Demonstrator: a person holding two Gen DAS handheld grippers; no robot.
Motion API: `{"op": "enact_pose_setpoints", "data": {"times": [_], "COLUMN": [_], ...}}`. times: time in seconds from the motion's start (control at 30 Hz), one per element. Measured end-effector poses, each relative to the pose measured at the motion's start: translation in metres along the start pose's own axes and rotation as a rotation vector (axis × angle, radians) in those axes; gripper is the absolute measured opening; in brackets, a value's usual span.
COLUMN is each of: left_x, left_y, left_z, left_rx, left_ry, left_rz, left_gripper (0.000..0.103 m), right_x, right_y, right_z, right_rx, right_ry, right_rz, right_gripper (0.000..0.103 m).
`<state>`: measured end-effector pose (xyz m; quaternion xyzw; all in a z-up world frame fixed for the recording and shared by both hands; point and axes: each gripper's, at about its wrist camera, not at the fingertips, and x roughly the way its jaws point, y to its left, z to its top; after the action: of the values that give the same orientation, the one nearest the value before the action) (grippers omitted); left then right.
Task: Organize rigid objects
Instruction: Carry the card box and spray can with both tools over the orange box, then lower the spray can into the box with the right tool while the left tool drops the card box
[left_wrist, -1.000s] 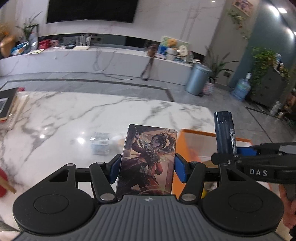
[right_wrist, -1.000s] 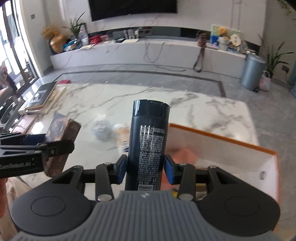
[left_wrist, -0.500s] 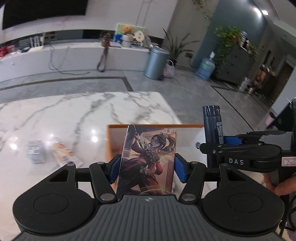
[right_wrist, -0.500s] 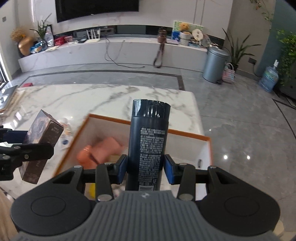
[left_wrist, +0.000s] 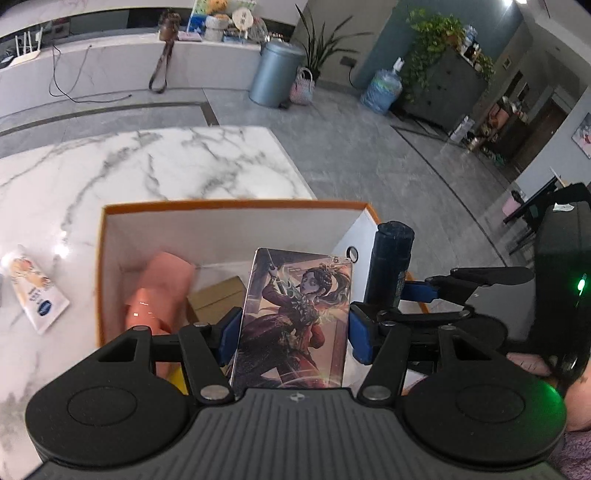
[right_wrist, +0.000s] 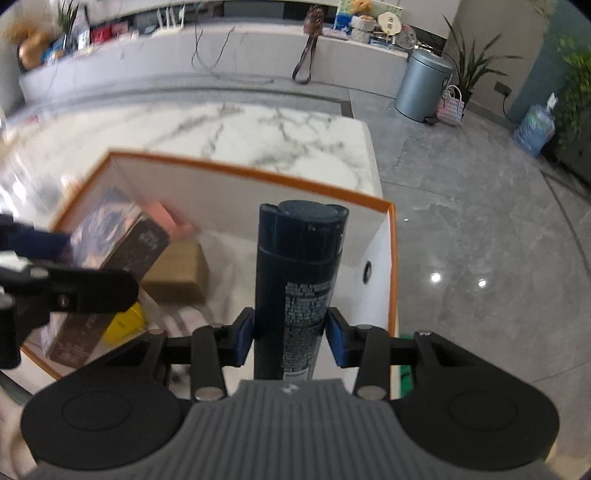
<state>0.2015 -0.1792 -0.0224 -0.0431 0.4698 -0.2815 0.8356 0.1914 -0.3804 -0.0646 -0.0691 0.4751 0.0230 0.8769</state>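
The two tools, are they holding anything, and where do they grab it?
Left tool pinches the picture box by its side edges. Right tool squeezes the dark bottle around its lower body.

illus. card box (left_wrist: 295, 317) upright | dark spray can (right_wrist: 301, 273) upright | both over orange-rimmed bin (right_wrist: 258, 171), prob.

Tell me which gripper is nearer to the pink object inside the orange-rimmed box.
Left. The left gripper, holding the illustrated box, is beside the pink object; the right gripper, holding the dark bottle, is farther across.
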Motion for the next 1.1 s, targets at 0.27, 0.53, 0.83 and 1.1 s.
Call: {"op": "enact_pose_setpoints", "data": {"times": [0.27,0.53,0.83,1.1], "left_x": [0.028,0.037,0.038,0.039], "left_y": [0.0,-0.002,-0.003,-0.002], "left_z": [-0.001,-0.007,-0.012,-0.016], "left_rx": [0.003,-0.001,-0.016,-0.067], "left_ry": [0.051,0.078,0.082,0.104], "left_rz": [-0.001,0.0,0.002,0.001], "left_gripper": [0.068,0.068,0.068,0.068], "right_x": [0.031,0.048,0.036,0.013], "right_y": [0.007,0.01,0.005,-0.001], "right_z": [-0.011,-0.014,-0.013,-0.023], "right_rx": [-0.107,-0.126,-0.092,-0.034], "right_ry": [0.08,0.102,0.047,-0.076], "right_rz": [-0.061,-0.087,-0.095,-0.13], "right_gripper": [0.041,0.041,0.046,0.054]}}
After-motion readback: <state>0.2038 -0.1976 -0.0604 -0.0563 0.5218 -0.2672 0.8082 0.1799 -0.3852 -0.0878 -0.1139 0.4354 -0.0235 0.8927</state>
